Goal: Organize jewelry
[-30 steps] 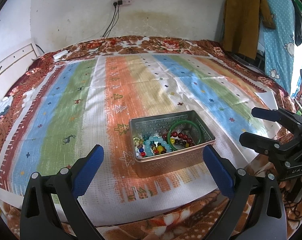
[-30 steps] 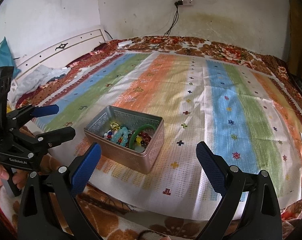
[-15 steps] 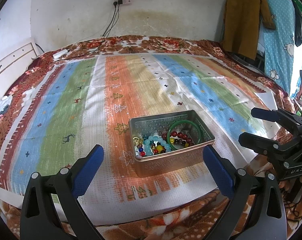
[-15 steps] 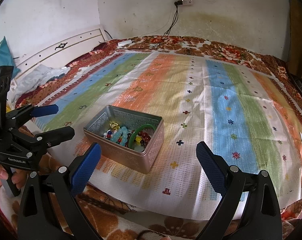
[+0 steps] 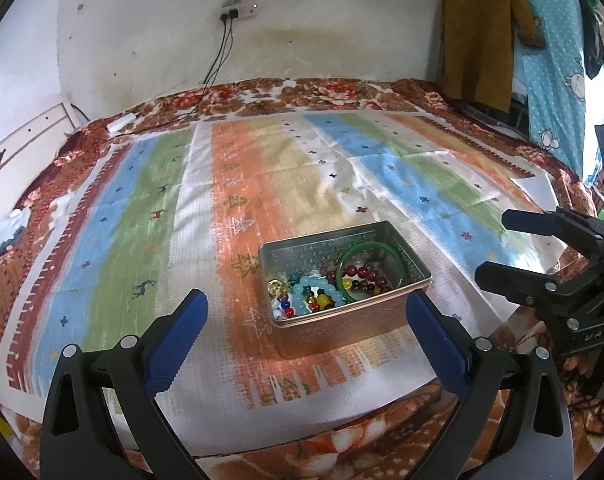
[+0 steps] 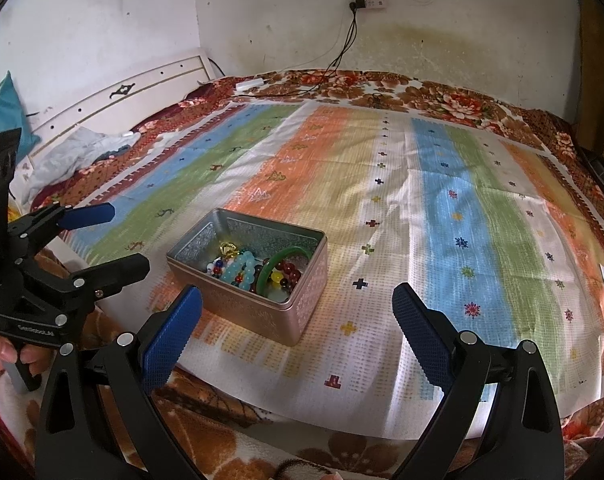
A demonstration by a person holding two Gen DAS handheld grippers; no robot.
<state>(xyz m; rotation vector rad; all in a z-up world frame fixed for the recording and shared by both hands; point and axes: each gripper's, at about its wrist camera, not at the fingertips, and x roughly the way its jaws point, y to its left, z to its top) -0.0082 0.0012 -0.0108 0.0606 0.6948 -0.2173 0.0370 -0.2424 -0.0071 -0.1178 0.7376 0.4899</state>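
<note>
On the striped cloth (image 5: 142, 208) over the bed, we are holding the left gripper (image 5: 306, 312) with jaws spread wide and empty; just ahead between them, the tin (image 5: 342, 320) of beaded bracelets (image 5: 318, 292) is sitting; the right gripper (image 6: 298, 304) is gaping, empty, beside it.

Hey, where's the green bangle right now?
In the left wrist view, the green bangle leans inside the metal tin, at its right end, over the dark red beads.

Black tool (image 5: 304, 308) arms, silver screws, ribbed blue pads (image 5: 176, 338)
</note>
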